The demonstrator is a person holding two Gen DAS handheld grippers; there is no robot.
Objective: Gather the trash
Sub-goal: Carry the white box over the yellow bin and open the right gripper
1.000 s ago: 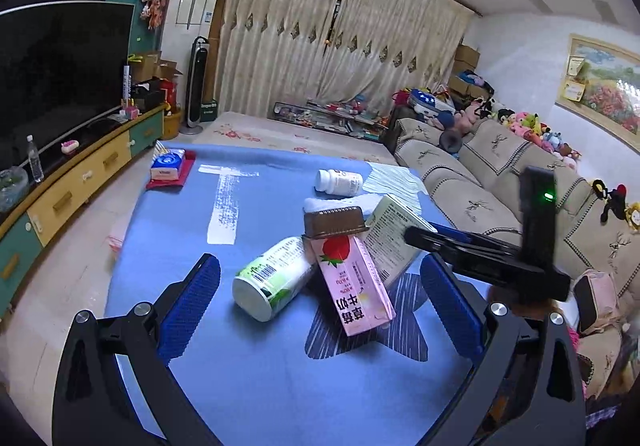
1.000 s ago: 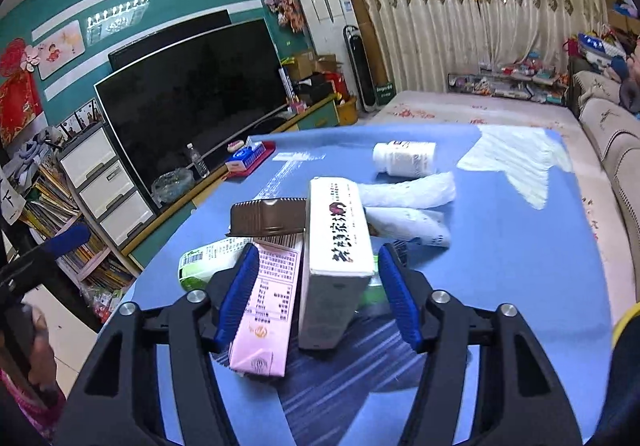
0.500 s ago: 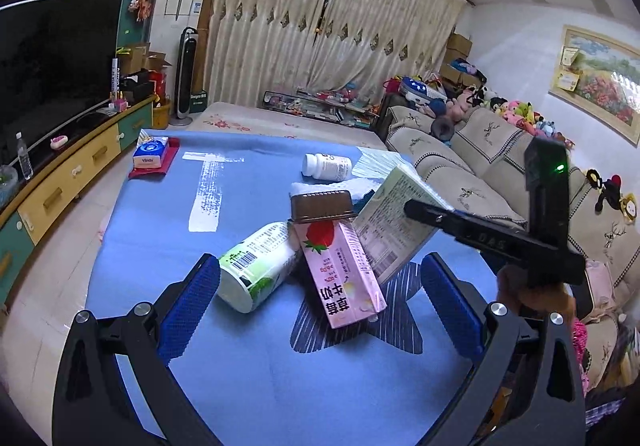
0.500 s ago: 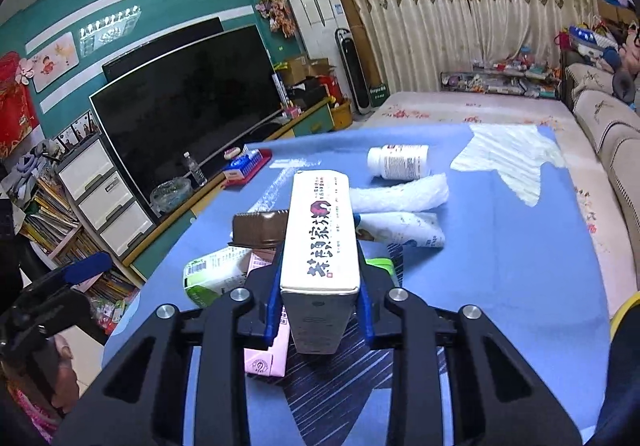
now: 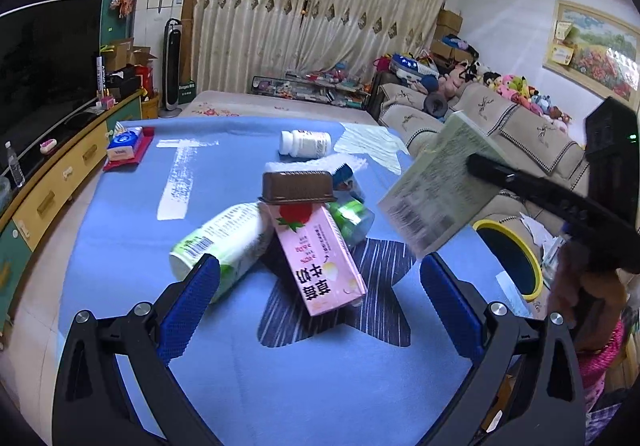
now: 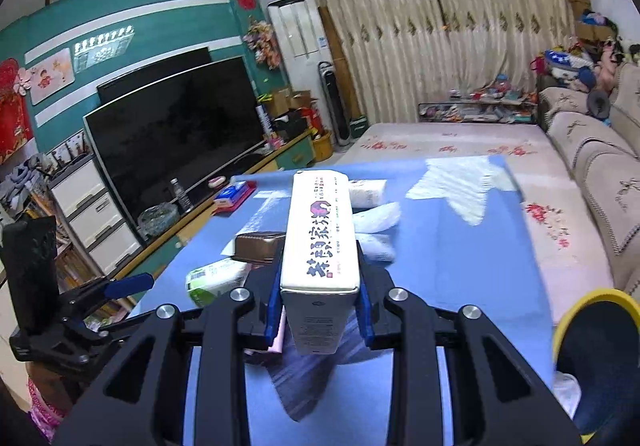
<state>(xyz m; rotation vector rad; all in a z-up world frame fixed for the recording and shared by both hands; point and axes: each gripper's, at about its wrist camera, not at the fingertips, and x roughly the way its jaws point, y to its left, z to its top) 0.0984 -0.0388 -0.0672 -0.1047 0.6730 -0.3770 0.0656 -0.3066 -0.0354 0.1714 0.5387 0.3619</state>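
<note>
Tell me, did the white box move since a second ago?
Yes. The white box, clamped in the right gripper, went up off the blue table, away from the pink carton, toward the yellow-rimmed bin.

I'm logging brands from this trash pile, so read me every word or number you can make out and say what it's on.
"草莓牛奶", seen upside down, on the pink strawberry milk carton.
Large brush-style Chinese characters on the white box held in the right gripper: too stylised to read surely.
Barcode and fine print on the green-and-white bottle: too small.
White pill bottle label: blurred.
Blue tissue pack: unreadable.
</note>
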